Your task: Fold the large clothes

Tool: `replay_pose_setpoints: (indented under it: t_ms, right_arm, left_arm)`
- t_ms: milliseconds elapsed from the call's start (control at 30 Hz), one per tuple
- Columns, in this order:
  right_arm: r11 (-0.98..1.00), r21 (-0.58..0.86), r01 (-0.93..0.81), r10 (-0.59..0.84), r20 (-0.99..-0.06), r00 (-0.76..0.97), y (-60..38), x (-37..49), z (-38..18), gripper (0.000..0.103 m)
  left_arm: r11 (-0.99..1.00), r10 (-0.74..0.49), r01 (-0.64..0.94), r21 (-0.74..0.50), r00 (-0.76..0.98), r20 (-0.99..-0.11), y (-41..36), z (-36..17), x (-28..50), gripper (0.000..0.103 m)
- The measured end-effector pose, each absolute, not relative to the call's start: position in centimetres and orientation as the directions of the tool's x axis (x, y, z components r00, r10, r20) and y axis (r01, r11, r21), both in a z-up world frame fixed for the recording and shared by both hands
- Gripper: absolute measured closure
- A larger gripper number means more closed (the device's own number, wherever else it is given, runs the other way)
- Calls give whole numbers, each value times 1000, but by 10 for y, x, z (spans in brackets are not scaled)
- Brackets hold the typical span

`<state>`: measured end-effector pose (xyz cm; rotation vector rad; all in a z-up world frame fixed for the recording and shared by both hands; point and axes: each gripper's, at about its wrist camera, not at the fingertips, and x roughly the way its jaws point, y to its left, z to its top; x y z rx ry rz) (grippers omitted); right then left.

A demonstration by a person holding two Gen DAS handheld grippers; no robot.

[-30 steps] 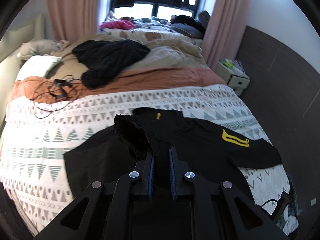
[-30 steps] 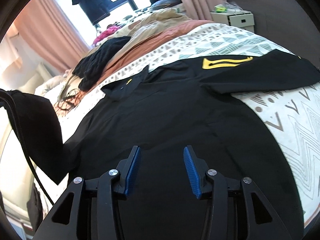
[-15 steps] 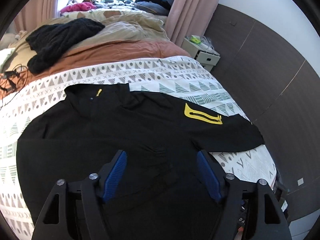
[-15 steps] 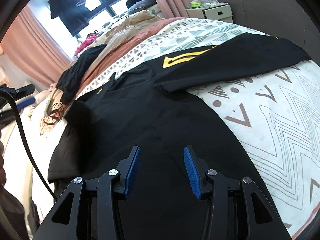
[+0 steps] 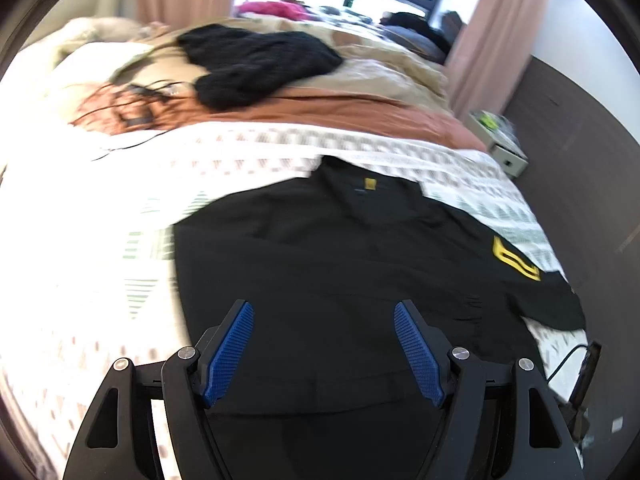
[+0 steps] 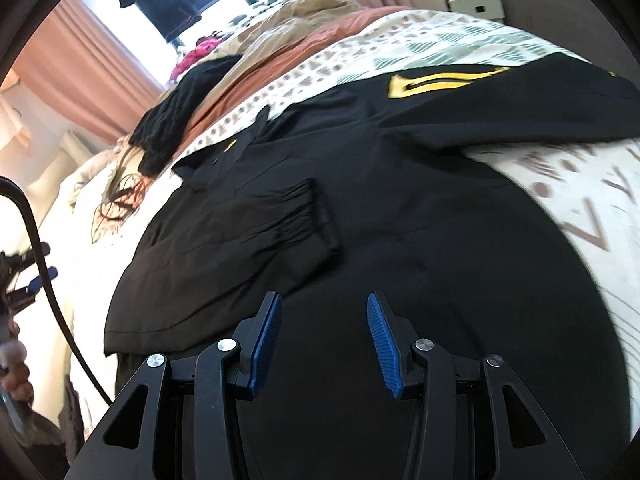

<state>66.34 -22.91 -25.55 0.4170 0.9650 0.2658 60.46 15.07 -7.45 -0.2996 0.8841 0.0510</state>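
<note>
**One sleeve folded in, the other still spread on the bed**

A black jacket (image 6: 400, 208) lies spread flat on a bed with a patterned cover (image 5: 100, 208), its collar towards the far pillows and its hem at the near edge. Going left to right: a cable (image 6: 48, 280) hangs at the left edge of the right wrist view. Next, the jacket's left sleeve (image 6: 248, 232) is already folded across the body, its gathered cuff resting on the chest. The left gripper (image 5: 324, 344) hovers over the lower left part of the jacket, jaws wide apart and holding nothing; they have just been opening, with only flat cloth beneath them. The right gripper (image 6: 324, 340) hangs over the lower middle of the jacket, jaws partly apart, nothing between them. Further right, the other sleeve (image 6: 520, 120), beside a yellow emblem (image 6: 440, 82), stretches out towards the right edge of the bed.

The step in hand looks like the sleeve folds. The next move probably calls for pinching that outstretched sleeve near its cuff and carrying it across the body.
</note>
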Motion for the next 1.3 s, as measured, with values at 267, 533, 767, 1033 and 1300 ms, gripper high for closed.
replay_pose_setpoints:
  t_ms: [267,533,767,1033,1300]
  right_arm:
    - [943,333,-9,290,-810,510,-190,694,-269,58]
    - [967,254,-33,237,-839,490,-176,720,-285,90]
    - [976,195,-100,215,-766,605,-187,724,-251,95]
    - [992,124,8,88,-749,657,-234,735,-233,95]
    - [994,107,13,74,-762,643,-241,750,-248,95]
  left_arm:
    - [943,1,-262,-204,617,-787,216,-95,571,29]
    - [943,26,-287,-166,561,-827,238,-144,558,29]
    - [933,2,-306,-191,534,-846,241,-177,566,29]
    - [948,-12,-269,-168,499,-867,222,-208,583,36]
    - [944,18,-306,-125,426,-905,227,-244,592,74]
